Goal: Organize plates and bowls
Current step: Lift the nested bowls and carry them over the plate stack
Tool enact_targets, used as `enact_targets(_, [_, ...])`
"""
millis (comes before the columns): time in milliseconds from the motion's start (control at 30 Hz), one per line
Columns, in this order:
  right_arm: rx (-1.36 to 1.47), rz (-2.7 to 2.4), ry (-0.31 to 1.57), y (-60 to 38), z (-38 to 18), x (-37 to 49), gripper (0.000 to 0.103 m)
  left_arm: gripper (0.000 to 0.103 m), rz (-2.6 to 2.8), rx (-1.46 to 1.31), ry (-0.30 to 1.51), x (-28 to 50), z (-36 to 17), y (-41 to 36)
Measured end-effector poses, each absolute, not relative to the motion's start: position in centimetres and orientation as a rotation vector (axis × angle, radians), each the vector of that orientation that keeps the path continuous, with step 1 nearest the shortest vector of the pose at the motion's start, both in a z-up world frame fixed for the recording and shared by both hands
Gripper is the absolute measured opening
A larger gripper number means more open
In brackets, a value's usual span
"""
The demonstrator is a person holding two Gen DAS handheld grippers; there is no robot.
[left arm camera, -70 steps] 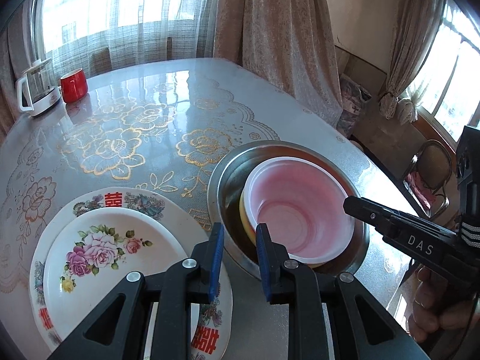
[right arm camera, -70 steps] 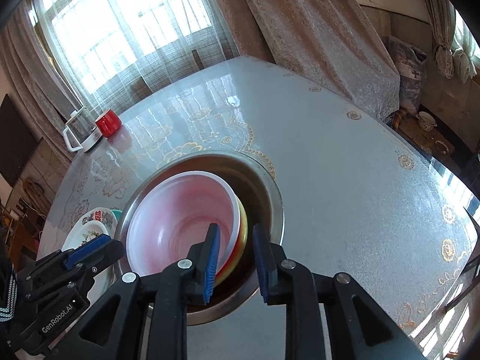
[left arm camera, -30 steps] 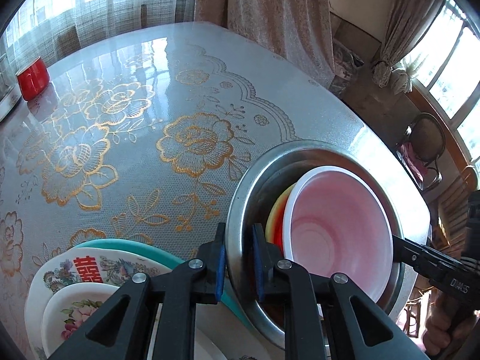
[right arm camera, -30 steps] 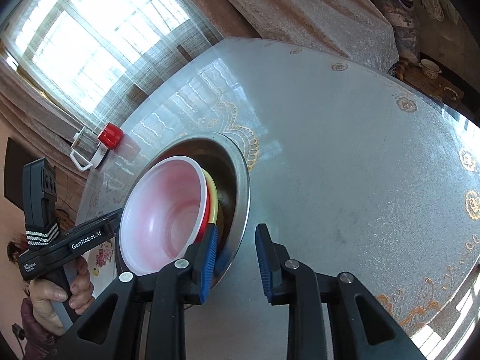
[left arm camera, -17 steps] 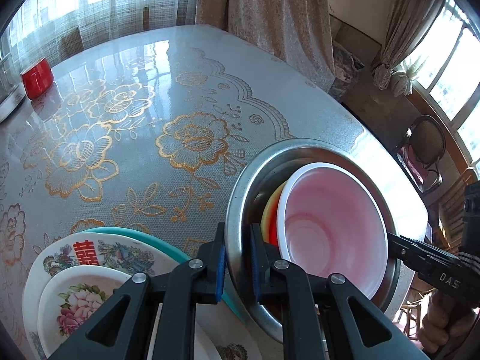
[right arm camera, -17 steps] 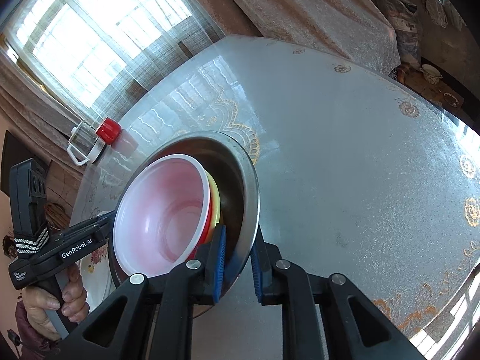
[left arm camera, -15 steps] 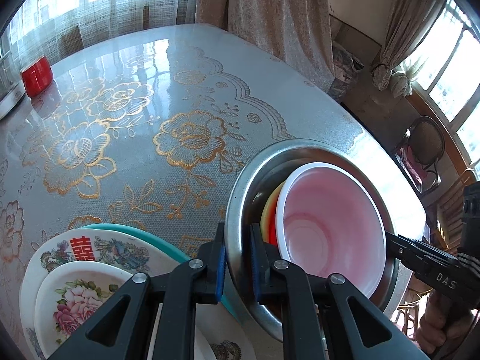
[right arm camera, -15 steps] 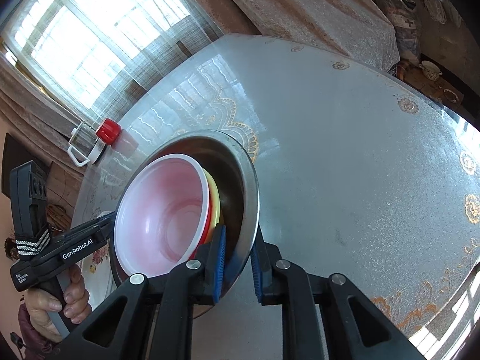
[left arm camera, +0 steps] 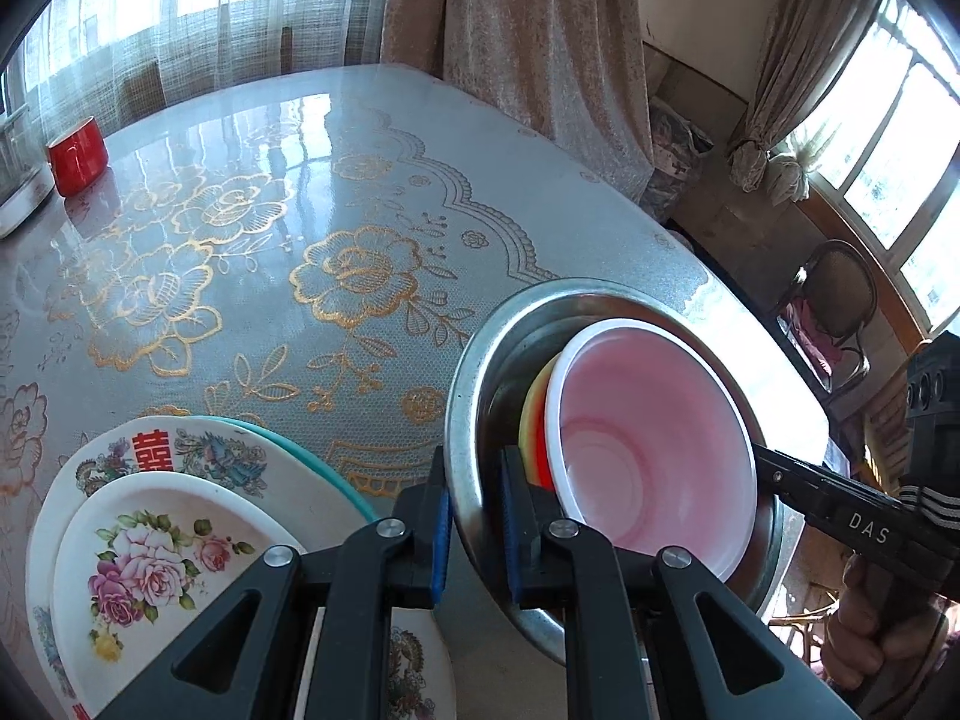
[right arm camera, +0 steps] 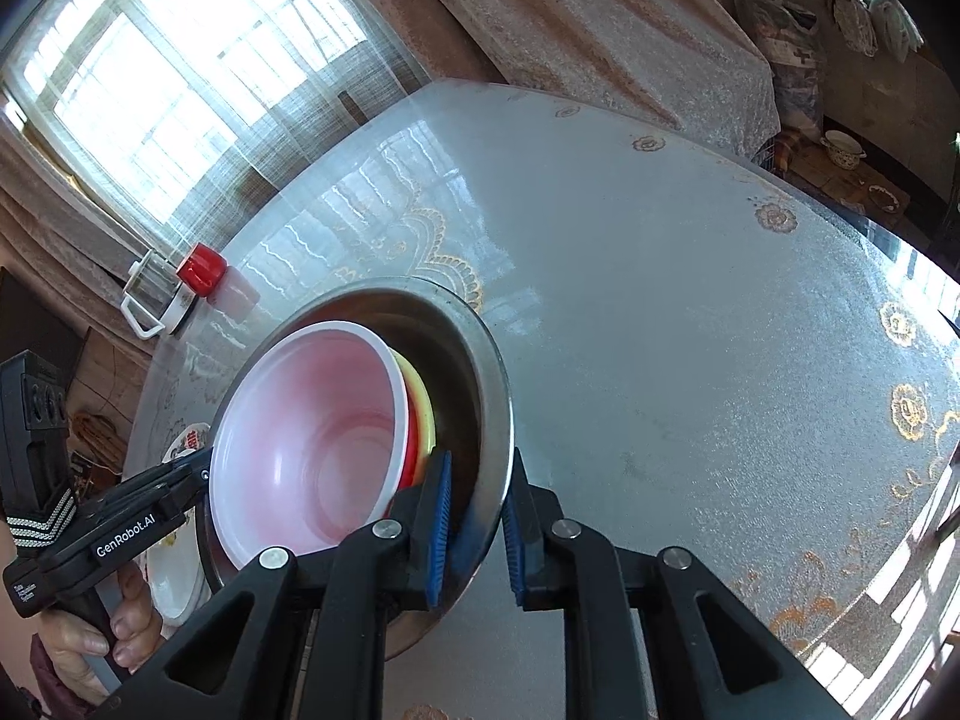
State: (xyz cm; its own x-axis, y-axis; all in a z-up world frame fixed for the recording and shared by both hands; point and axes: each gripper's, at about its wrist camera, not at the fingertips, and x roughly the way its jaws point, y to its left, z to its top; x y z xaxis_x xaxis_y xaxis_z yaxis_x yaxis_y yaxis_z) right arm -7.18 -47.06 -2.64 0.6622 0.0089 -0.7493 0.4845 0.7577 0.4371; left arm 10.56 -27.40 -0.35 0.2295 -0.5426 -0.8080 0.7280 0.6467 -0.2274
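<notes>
So going left to right, the plate stack (left arm camera: 180, 516) sits just left of the steel basin (left arm camera: 474, 360), whose opposite rims are pinched by the left gripper (left arm camera: 474, 516) and right gripper (right arm camera: 474, 516), bowls (left arm camera: 648, 450) nested inside.

Right gripper (right arm camera: 474, 519): my jaws clamp the near rim of the steel basin (right arm camera: 495, 360), one pad inside, one outside.
Basin contents: pink bowl (right arm camera: 312, 438) nested in a red bowl (right arm camera: 410, 438) and a yellow bowl (right arm camera: 423, 405).
Left gripper (right arm camera: 201, 474): I see it at the basin's far-left rim, a hand (right arm camera: 90, 642) on its grip; contact point hidden.
Plates (right arm camera: 171, 585): partly visible behind the basin.
Table (right arm camera: 690, 330): red cup (right arm camera: 203, 269) beside a kettle (right arm camera: 153, 297) at the far edge.
</notes>
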Motion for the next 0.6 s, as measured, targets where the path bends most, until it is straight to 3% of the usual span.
enact_targets(600, [0.594, -0.221, 0.788, -44.6, 0.5, -5.6, 0.017, 0.013, -0.845, 0.078, 0.950, 10.8, 3.1, -21.2])
